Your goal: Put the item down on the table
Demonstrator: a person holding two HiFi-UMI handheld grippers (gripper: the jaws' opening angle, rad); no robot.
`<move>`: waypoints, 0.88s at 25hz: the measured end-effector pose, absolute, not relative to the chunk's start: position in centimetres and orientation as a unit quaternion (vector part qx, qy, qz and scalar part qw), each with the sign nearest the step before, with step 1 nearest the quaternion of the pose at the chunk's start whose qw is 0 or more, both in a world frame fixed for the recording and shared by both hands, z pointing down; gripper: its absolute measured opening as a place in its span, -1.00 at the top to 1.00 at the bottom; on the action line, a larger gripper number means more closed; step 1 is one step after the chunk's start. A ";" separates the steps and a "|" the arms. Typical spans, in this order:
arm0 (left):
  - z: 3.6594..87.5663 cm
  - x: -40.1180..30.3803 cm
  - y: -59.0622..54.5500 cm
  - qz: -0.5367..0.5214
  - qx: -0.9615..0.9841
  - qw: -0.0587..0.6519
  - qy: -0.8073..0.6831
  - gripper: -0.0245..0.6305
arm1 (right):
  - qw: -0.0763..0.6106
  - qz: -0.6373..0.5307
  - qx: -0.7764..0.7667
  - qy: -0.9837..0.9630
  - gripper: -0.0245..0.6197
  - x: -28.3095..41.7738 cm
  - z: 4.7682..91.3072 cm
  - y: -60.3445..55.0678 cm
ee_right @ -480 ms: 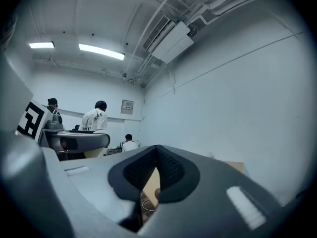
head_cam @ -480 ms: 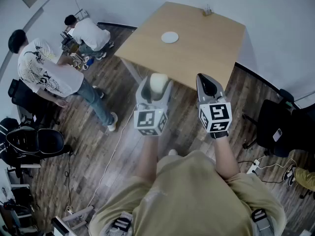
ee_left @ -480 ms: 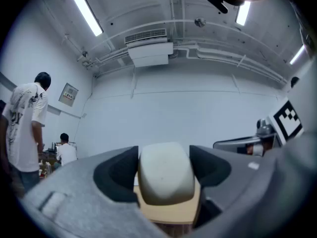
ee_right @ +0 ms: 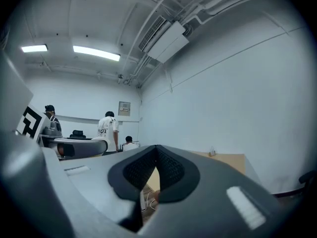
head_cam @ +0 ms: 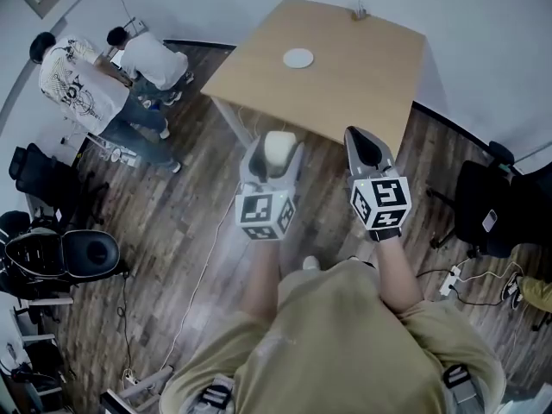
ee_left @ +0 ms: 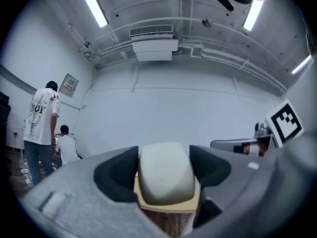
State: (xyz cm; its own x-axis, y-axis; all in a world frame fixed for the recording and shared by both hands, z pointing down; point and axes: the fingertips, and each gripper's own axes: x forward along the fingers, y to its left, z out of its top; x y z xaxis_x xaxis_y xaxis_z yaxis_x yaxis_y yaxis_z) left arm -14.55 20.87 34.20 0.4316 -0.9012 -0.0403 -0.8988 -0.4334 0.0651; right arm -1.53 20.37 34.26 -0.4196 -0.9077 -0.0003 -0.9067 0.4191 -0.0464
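My left gripper (head_cam: 274, 155) is shut on a pale, cream-coloured rounded block (head_cam: 277, 147), held in the air short of the near edge of the wooden table (head_cam: 345, 76). In the left gripper view the block (ee_left: 166, 175) fills the gap between the two dark pads, with the table edge just behind it. My right gripper (head_cam: 364, 149) hangs beside it to the right, shut with nothing between its pads (ee_right: 171, 172). A small white round disc (head_cam: 298, 58) lies on the table top. Both grippers sit over the wooden floor, not over the table.
A small object (head_cam: 360, 10) stands at the table's far edge. Two people (head_cam: 103, 67) stand and crouch at the far left by a cart. Black office chairs (head_cam: 60, 253) are at the left and another (head_cam: 487, 214) at the right. A white cable (head_cam: 203, 266) runs across the floor.
Both grippers have stayed nearly still with the block held. The standing person at the left has walked further away toward the crouching one. The view has shifted slightly.
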 end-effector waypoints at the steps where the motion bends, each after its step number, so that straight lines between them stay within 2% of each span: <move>1: 34.2 -15.3 21.1 -0.037 0.846 0.018 -0.532 -0.06 | 0.016 -0.025 -0.537 0.843 0.91 -2.2 34.3 20.8; 4: 34.5 -17.3 21.7 -0.049 0.846 0.029 -0.531 -0.06 | 0.014 -0.030 -0.539 0.842 0.91 -3.6 34.6 22.1; 10: 36.3 -17.2 20.8 -0.056 0.847 0.058 -0.526 -0.06 | 0.006 -0.048 -0.560 0.827 0.91 -1.7 36.0 21.4; 22: 36.8 -18.5 13.1 -0.047 0.825 0.063 -0.560 -0.06 | 0.025 -0.074 -0.512 0.856 0.91 -4.5 37.1 11.9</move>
